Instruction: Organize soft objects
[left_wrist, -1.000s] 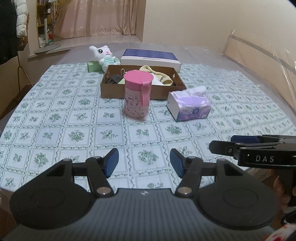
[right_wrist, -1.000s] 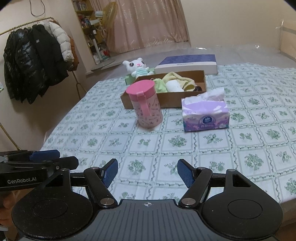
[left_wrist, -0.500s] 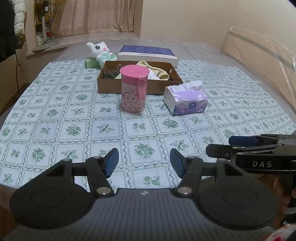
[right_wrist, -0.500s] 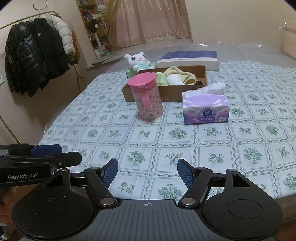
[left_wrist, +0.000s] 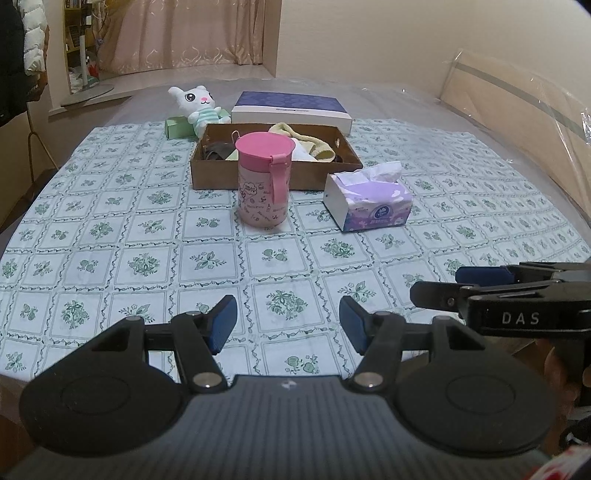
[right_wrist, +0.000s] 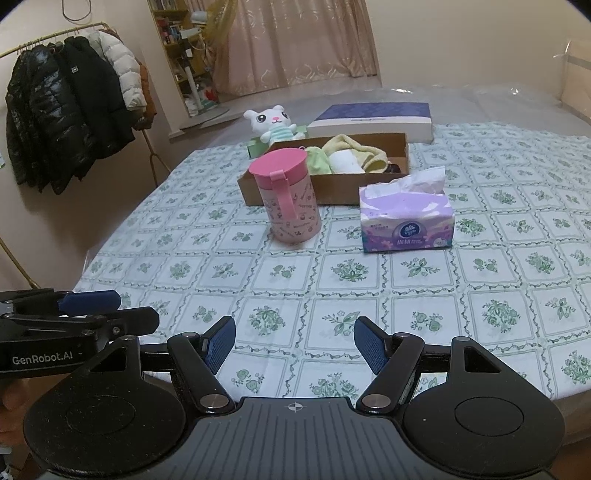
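moved: nothing on the bed, only the views shifted slightly | left claw (left_wrist: 284, 325), right claw (right_wrist: 291, 345): both open, empty, at near edge | plush (left_wrist: 197, 105) at far edge behind box (left_wrist: 273, 173) | risk: reaching past could topple cup (left_wrist: 264, 184)

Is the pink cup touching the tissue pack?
Apart. The right wrist view shows patterned cloth between the pink cup and the tissue pack.

Coats (right_wrist: 70, 110) on rack, curtains (right_wrist: 295, 40) behind
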